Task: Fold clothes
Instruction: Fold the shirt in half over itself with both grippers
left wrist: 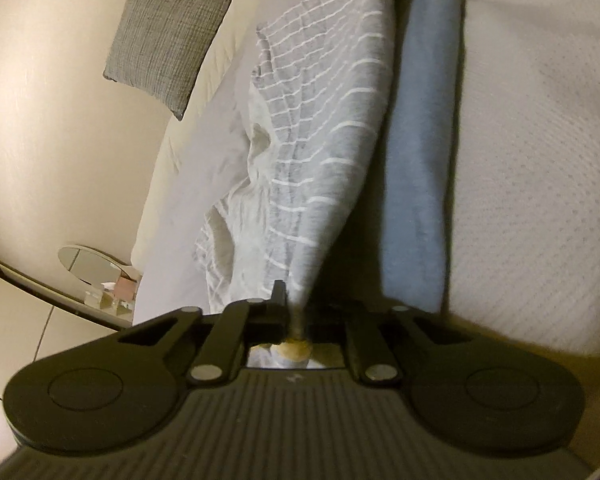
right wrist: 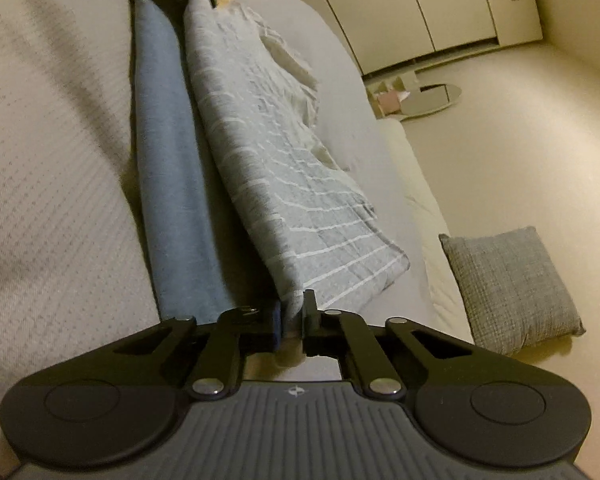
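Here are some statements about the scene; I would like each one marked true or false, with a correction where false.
1. Both grippers are clamped on the striped grey cloth. True: left gripper, right gripper.
2. The cloth lies flat on the bed. False: it is stretched between the grippers.
3. A grey cushion lies on the floor. True.
4. The blue fabric has white stripes. False: it is plain.
5. An oval mirror lies on the floor. True.

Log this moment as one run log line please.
phase: fold lift | left gripper: shut on striped garment | right gripper: shut on striped garment | garment: stretched between grippers above bed
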### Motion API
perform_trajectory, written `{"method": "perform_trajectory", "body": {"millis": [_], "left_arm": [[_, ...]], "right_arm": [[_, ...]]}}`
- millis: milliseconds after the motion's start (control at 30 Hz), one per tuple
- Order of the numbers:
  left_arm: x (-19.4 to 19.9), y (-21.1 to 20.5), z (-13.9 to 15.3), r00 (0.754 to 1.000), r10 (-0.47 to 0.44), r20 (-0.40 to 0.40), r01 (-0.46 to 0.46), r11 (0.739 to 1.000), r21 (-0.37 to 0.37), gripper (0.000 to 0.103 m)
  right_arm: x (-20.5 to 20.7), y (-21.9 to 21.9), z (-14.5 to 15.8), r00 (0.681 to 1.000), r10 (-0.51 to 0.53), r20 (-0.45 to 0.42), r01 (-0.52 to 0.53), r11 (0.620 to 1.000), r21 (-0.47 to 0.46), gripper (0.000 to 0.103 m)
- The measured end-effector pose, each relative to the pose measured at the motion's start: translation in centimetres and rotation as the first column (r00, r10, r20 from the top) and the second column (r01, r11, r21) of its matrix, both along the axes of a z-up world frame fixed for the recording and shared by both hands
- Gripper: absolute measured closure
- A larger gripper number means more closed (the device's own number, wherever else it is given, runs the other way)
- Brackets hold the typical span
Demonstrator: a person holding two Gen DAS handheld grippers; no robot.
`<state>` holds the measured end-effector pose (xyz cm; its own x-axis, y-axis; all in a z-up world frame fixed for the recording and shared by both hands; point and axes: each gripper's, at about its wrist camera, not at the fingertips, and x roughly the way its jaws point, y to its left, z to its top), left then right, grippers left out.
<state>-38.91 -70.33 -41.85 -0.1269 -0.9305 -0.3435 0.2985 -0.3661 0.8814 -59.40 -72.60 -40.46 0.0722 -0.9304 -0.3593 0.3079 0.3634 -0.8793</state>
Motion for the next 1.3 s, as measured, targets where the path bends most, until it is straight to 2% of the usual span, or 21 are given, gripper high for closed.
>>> {"method": "perform_trajectory", "body": {"millis": [100, 200, 300, 367, 500, 733, 800, 833, 1133, 1300], "left_arm": [[0.5, 0.0, 0.7, 0.999, 0.02, -0.038, -0.021, 1.0, -0.023, 0.097], [0.9, 1.3, 1.5, 0.998, 0.026, -0.059, -0.027, 1.0, -0.015, 0.097], [0.8, 1.8, 0.6, 0.999, 0.021, -0.026, -0.02, 0.999, 0.04, 0.097], [0.8, 2.2, -0.3, 1.0, 0.013, -0.002, -0.013, 0.999, 0.047, 0.097], [0.4, 2.4, -0.9, 1.0, 0.028, 0.002, -0.028, 0.999, 0.034, 0.097], [0.5, 3.2, -0.7, 0.997, 0.071, 0.004, -0.071, 0.997, -0.001, 0.089], [0.6, 3.9, -0.7, 0.997, 0.081, 0.006, -0.081, 0.997, -0.011, 0.089], [0.6, 4.1, -0.9, 0.996, 0.082, 0.015, -0.082, 0.997, -0.012, 0.093], [0.1, 5.5, -1.7, 0.994, 0.1, 0.052, -0.098, 0.995, -0.026, 0.095], [-0.1, 5.4, -2.0, 0.992, 0.116, 0.045, -0.116, 0.993, -0.012, 0.096]], "right_arm": [[0.0, 0.7, 1.1, 1.0, 0.013, 0.011, -0.013, 1.0, -0.024, 0.103], [-0.1, 2.4, 2.2, 0.999, 0.028, 0.032, -0.027, 0.999, -0.044, 0.103], [-0.1, 3.8, 1.0, 0.999, 0.033, 0.031, -0.033, 0.999, -0.008, 0.103], [-0.2, 4.1, -0.4, 0.999, 0.033, 0.011, -0.034, 0.999, 0.015, 0.103], [-0.2, 4.4, -1.4, 1.0, 0.018, 0.007, -0.018, 1.0, 0.014, 0.101], [-1.1, 6.0, -0.9, 0.999, 0.016, 0.032, -0.015, 0.999, -0.041, 0.094], [-1.5, 6.5, -1.0, 0.999, 0.021, 0.035, -0.02, 0.998, -0.052, 0.096], [-1.6, 6.5, -1.1, 0.999, 0.025, 0.039, -0.023, 0.998, -0.051, 0.102], [-1.9, 8.0, -0.4, 0.994, 0.019, 0.106, -0.013, 0.999, -0.053, 0.103], [-1.9, 8.5, -1.3, 0.996, 0.017, 0.087, -0.013, 0.999, -0.038, 0.103]]}}
